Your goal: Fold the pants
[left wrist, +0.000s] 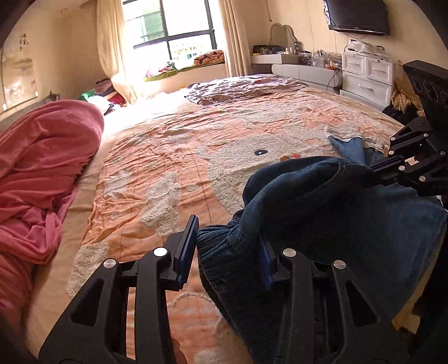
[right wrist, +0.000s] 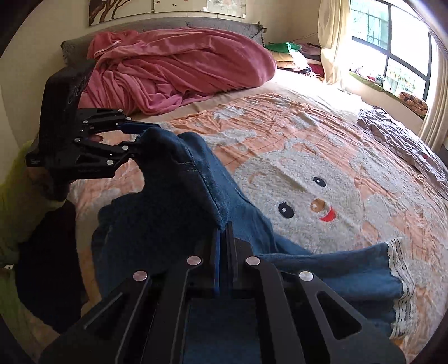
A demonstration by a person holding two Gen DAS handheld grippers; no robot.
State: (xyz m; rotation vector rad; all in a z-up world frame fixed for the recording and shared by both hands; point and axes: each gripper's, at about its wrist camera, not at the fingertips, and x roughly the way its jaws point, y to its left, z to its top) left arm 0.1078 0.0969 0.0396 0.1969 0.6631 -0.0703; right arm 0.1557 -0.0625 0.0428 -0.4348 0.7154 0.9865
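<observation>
Left wrist view: the left gripper (left wrist: 229,249) grasps the ribbed waistband of the pants (left wrist: 322,224), jaws part spread with cloth bunched between them; the right gripper (left wrist: 375,168) is clenched on denim farther right; the pants hang between both above the bed (left wrist: 168,156). Right wrist view: the legs trail right and near, lace hem (right wrist: 397,268) lying on the bed; long axis runs from the lifted waist to that hem; both grippers hold the waist end.

Sunlit bedroom: curtained window (left wrist: 170,28), wall-mounted TV (left wrist: 358,15), white drawers (left wrist: 366,75), peach bedspread (left wrist: 173,156), pink blanket (right wrist: 173,70).
</observation>
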